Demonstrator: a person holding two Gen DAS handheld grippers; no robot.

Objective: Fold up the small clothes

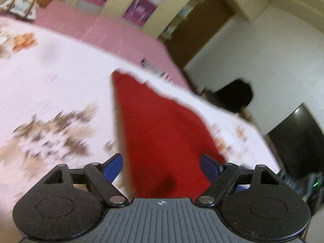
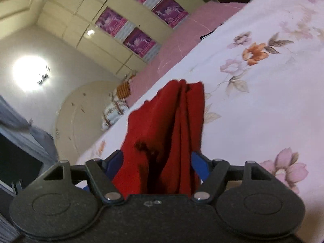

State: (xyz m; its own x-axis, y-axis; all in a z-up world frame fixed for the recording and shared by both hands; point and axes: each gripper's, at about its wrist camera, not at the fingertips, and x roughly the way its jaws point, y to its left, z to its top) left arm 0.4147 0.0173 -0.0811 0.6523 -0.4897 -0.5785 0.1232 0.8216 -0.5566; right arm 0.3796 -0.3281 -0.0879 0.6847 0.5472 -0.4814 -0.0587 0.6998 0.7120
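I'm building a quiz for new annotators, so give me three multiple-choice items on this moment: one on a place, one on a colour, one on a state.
1. What lies under and behind the garment?
A. a bare wooden floor
B. a floral bedsheet
C. a kitchen counter

2. What colour is the garment?
A. red
B. green
C. white

3. How does the garment look in the right wrist view?
A. spread flat in a single layer
B. rolled into a ball
C. gathered into lengthwise folds

Answers:
1. B, the pale floral bedsheet spreads out beyond the cloth in both views.
2. A, the cloth is plain red in both cameras.
3. C, several ridges run along the cloth between the blue fingers of the right gripper; in the left view it also passes between the fingers of the left gripper.
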